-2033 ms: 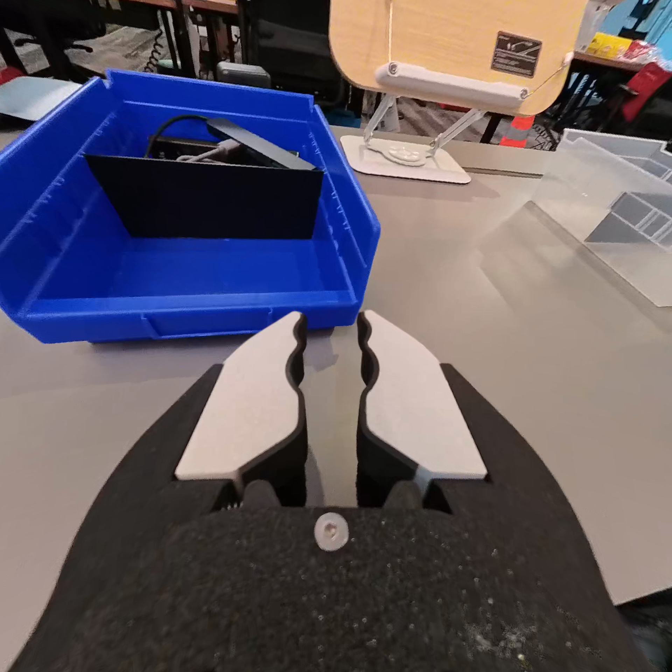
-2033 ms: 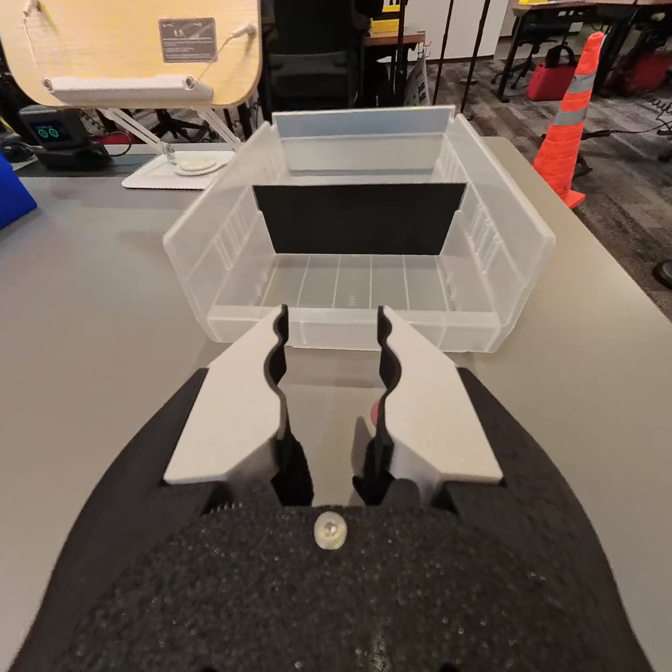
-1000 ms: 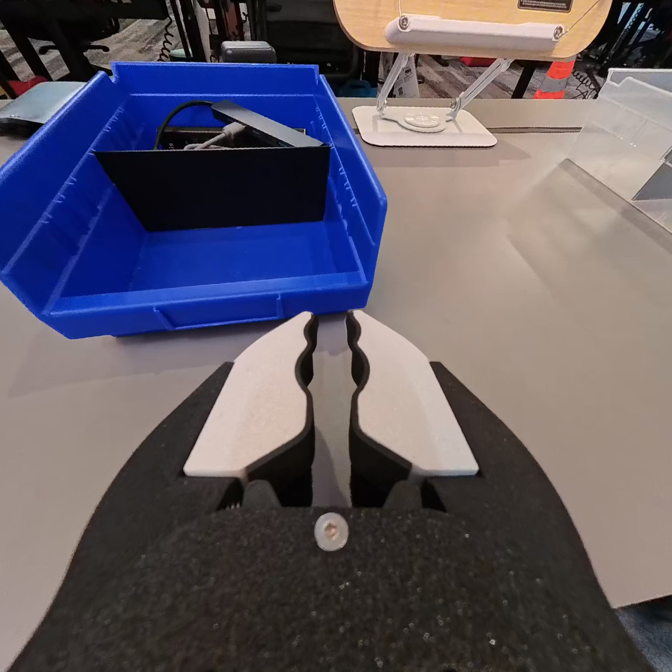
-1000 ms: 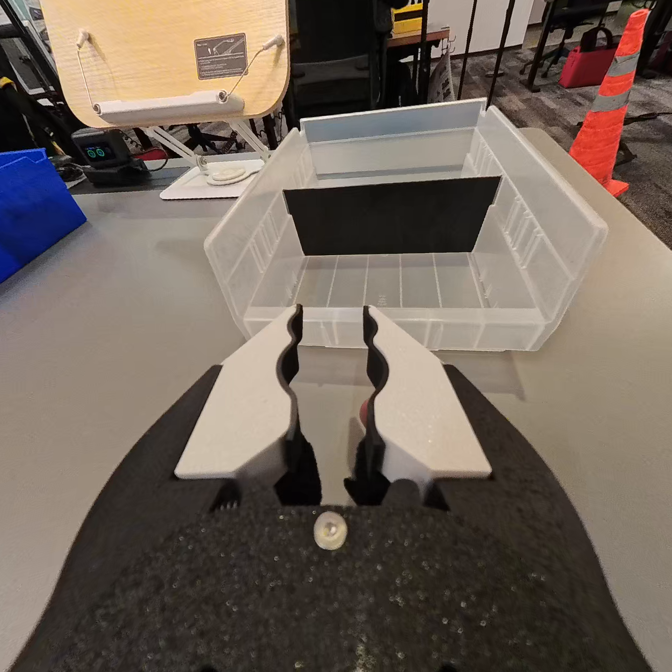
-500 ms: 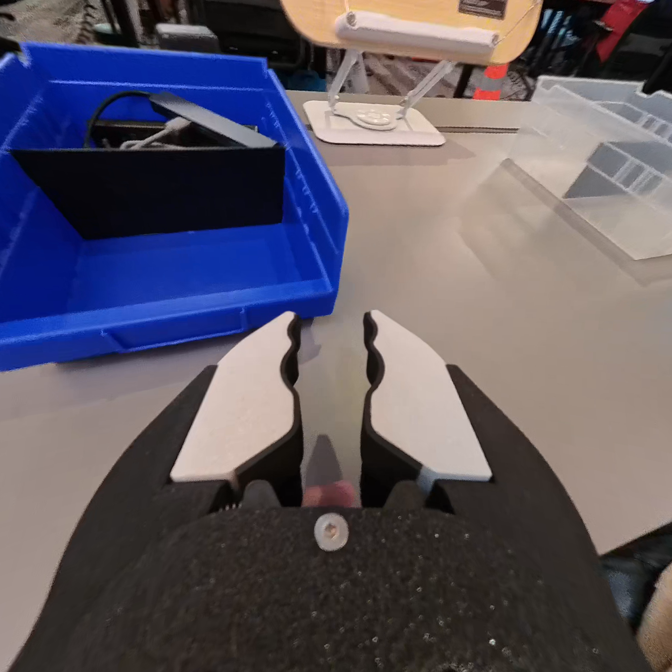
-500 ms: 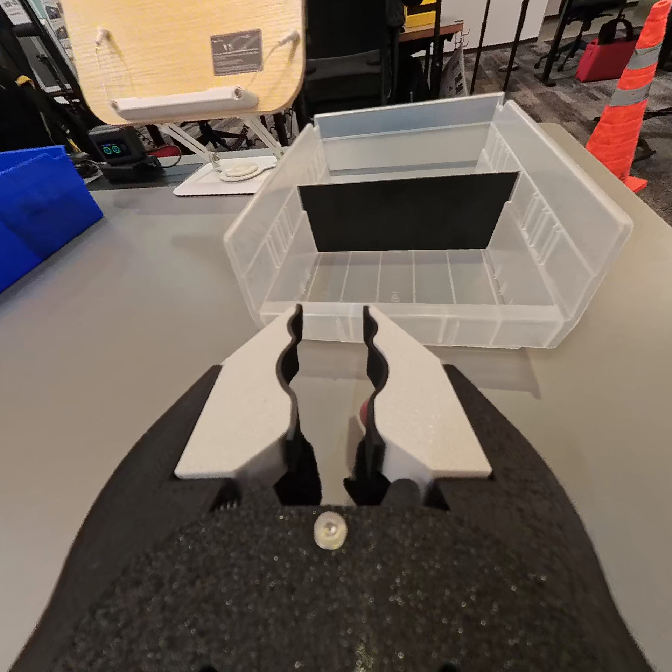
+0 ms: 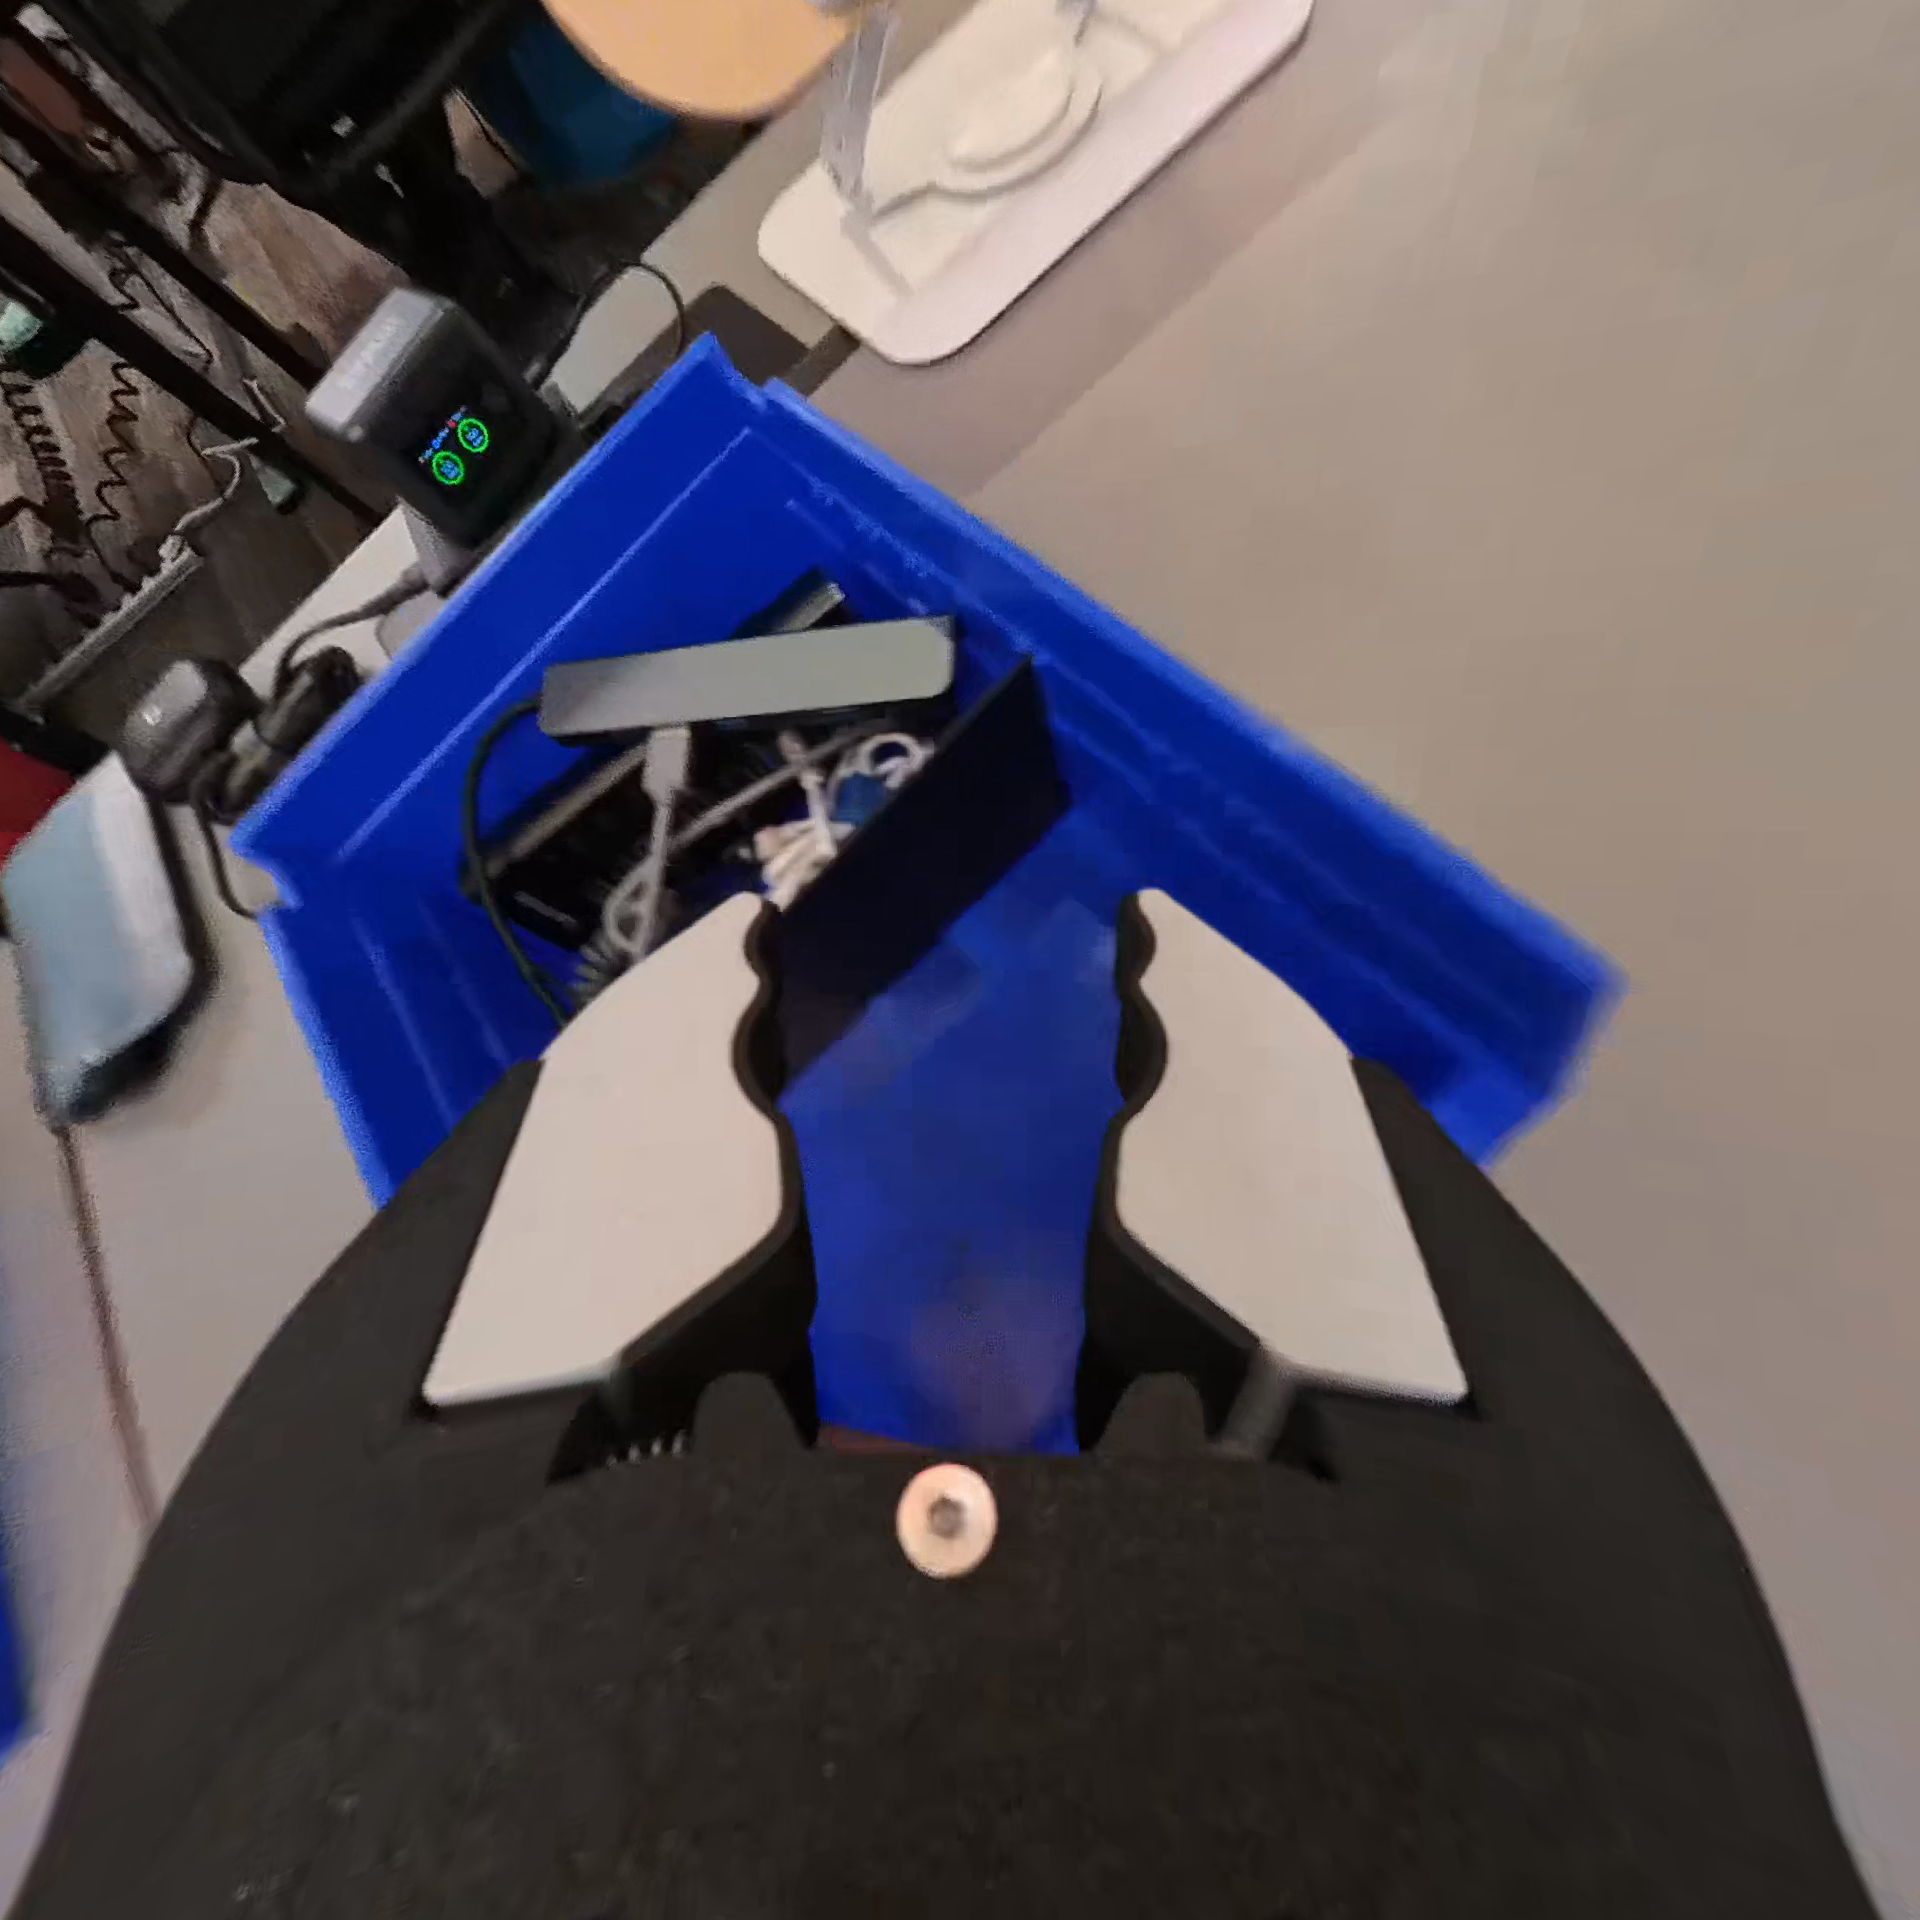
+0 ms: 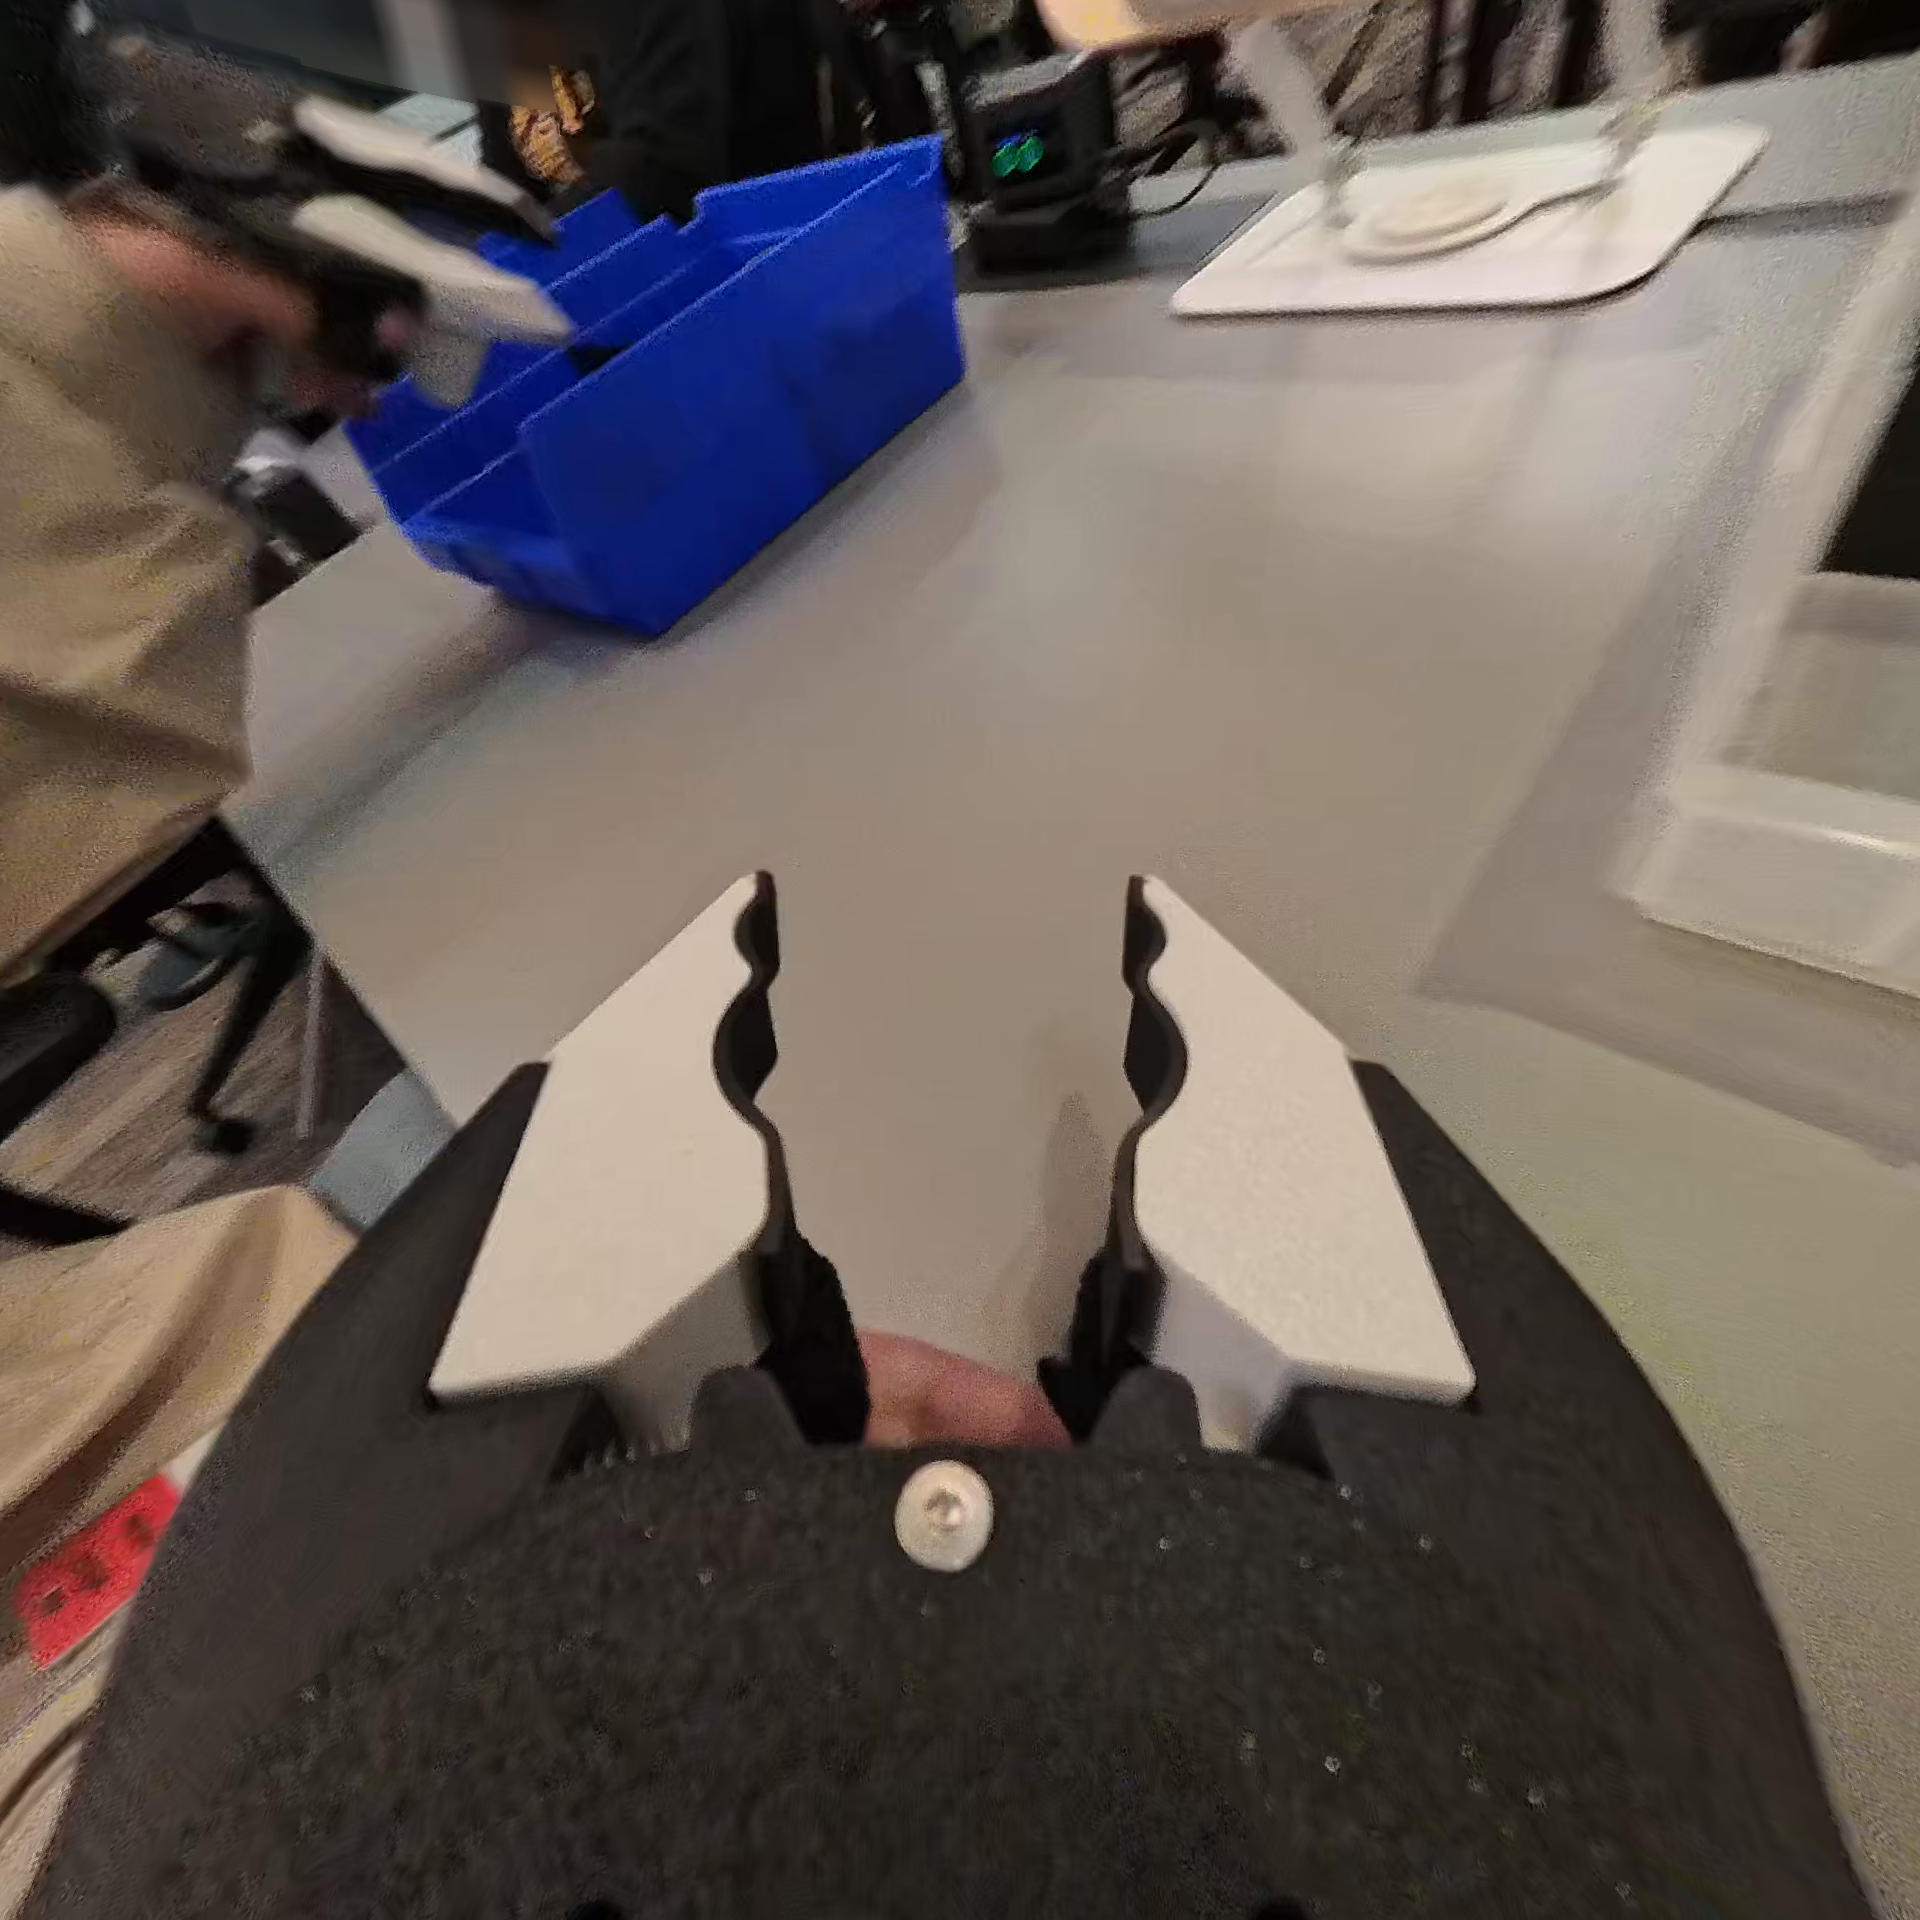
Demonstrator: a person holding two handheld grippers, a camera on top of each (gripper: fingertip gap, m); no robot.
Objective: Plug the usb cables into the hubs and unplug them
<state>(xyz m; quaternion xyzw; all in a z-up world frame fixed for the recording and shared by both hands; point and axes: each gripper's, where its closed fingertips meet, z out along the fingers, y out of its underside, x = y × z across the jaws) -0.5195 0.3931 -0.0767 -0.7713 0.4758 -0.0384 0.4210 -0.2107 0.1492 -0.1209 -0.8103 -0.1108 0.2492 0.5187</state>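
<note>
Both claws gape wide and empty (left claw point(image 7: 943, 914) seemingly above blue bin point(image 7: 1247, 790), right claw point(image 8: 948, 894) over table point(image 8: 1039, 623)).

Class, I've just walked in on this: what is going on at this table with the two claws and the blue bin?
A person is working with a handheld claw in each hand. The left claw is open and empty above the blue bin, whose back compartment, behind a black divider, holds a grey hub and tangled cables. The right claw is open and empty over the bare grey table. Nothing is grasped or plugged by either claw yet.
</note>
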